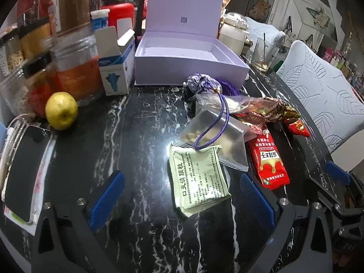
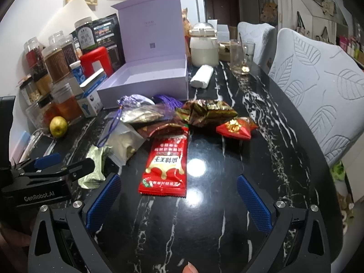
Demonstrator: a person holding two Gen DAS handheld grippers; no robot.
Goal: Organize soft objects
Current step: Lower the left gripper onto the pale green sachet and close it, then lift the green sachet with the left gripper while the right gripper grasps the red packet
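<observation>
Both tools hover low over a glossy black marble table [image 2: 227, 238] veined in white. The left gripper [image 1: 179, 195] has its ribbed blue pads spread wide apart, empty, with a flat pale-green paper sachet [image 1: 199, 179] printed in black lying between them on the stone. The right gripper [image 2: 179, 200] is likewise spread wide and holds nothing; just beyond its gap lies a shiny red foil packet [image 2: 166, 166], flat and rectangular with crimped ends.

Past the green sachet, and partly under it, sits a frosted zip bag [image 1: 218, 141] with pale lumps inside, crossed by a purple cord [image 1: 216, 122]. The cord runs back to a gathered satin purple pouch [image 1: 198, 83] with a tassel. To the right of these are crumpled wrappers: a gold-and-brown foil bag [image 2: 209, 111] and a small red pillow-shaped packet [image 2: 236, 128], all close together in one loose heap.

At the left edge, near, lies a dark phone [image 1: 22, 173]; further in, a yellow-green round fruit [image 1: 61, 110] stands before clear plastic jars [image 1: 77, 68] and a blue-and-white carton [image 1: 117, 68] with open flaps. Beyond the heap, the lilac cardboard box [image 2: 145, 84] stands open and empty, lid upright. Right of it are a white roll [image 2: 202, 76], a cream jar [image 2: 203, 50] and a glass tumbler [image 2: 241, 56]; chairs with leaf-embossed grey covers [image 2: 318, 91] line the far right side.
</observation>
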